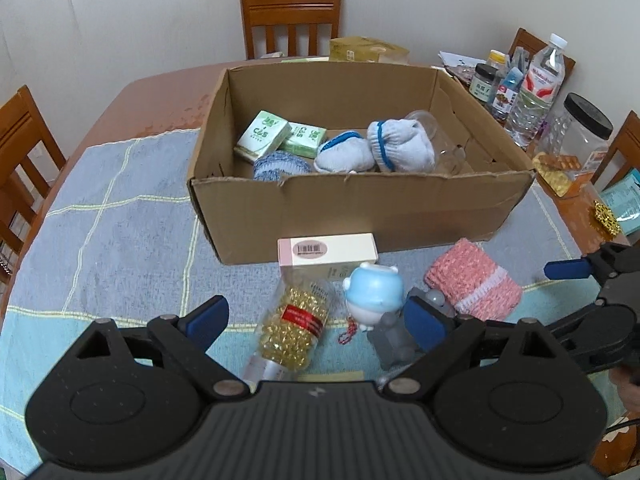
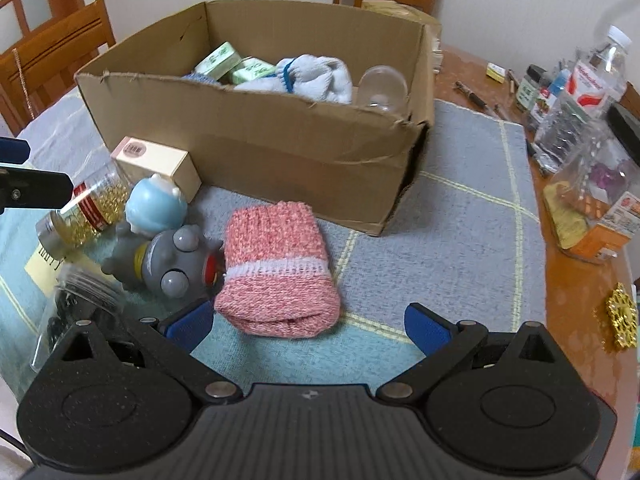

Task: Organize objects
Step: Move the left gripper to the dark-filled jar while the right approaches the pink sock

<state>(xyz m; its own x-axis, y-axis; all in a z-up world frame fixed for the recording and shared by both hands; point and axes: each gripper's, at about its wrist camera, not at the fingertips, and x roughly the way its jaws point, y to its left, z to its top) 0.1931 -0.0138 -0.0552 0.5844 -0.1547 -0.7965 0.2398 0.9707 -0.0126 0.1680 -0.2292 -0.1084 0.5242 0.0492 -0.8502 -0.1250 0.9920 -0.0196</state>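
A cardboard box (image 1: 360, 208) (image 2: 256, 148) holds green tissue packs (image 1: 264, 134), rolled socks (image 1: 400, 144) and a clear cup (image 2: 382, 88). In front of it lie a cream carton (image 1: 328, 252), a bottle of gold capsules (image 1: 294, 324) (image 2: 86, 206), a blue toy (image 1: 374, 292) (image 2: 156, 204), a grey toy (image 2: 168, 262) and a pink knitted sock (image 1: 474, 284) (image 2: 278, 276). My left gripper (image 1: 316, 316) is open above the capsule bottle. My right gripper (image 2: 308, 326) is open just short of the pink sock.
Bottles and jars (image 1: 536, 92) crowd the table's right side, with snack packs (image 2: 592, 220) and a gold ornament (image 2: 622, 316). Wooden chairs (image 1: 290, 20) surround the table. A clear bag of dark items (image 2: 76, 312) lies at the left.
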